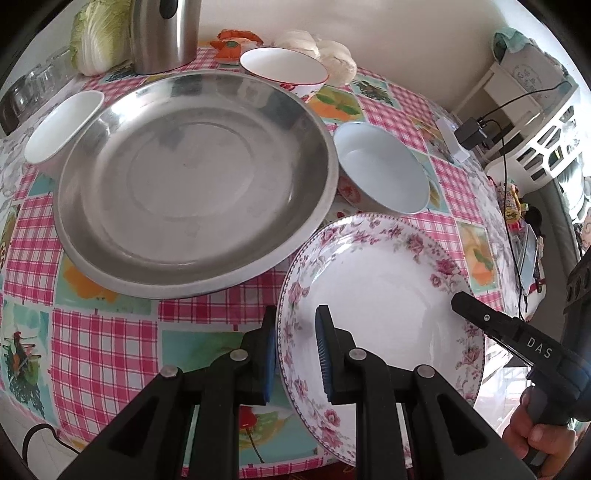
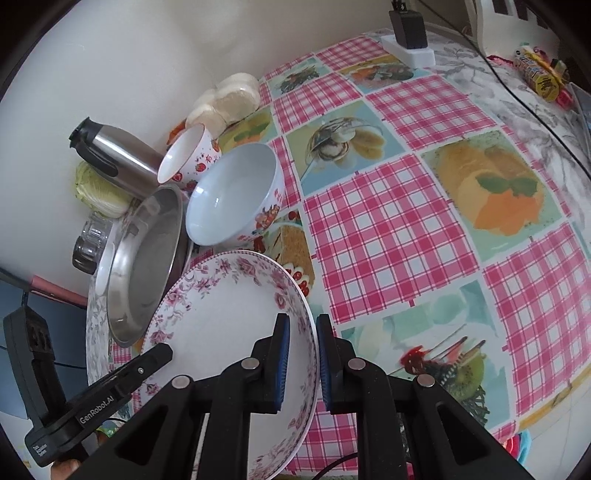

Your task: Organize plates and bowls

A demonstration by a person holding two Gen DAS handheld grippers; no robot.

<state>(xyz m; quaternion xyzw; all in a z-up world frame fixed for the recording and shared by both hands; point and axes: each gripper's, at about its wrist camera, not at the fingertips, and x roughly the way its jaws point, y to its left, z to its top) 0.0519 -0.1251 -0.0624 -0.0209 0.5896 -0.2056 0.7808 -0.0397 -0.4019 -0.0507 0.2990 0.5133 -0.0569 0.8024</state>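
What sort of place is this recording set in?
Probably a home kitchen or dining table: a plaid tablecloth carrying bowls and a floral plate, with a cabbage and steel kettle against the wall.

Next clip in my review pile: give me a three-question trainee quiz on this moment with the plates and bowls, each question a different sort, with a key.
1. True or false: both the left hand-held gripper and the right hand-held gripper straddle the rim of the floral plate.
2. Multiple choice: what sits directly left of the floral plate in the left wrist view? A) kettle B) steel basin C) cabbage
3. Fill in: the number of ceramic bowls standing around the steel basin is ___.

Key: 1 true; 2 B; 3 three: the white bowl, the red-rimmed bowl and the pale blue bowl.
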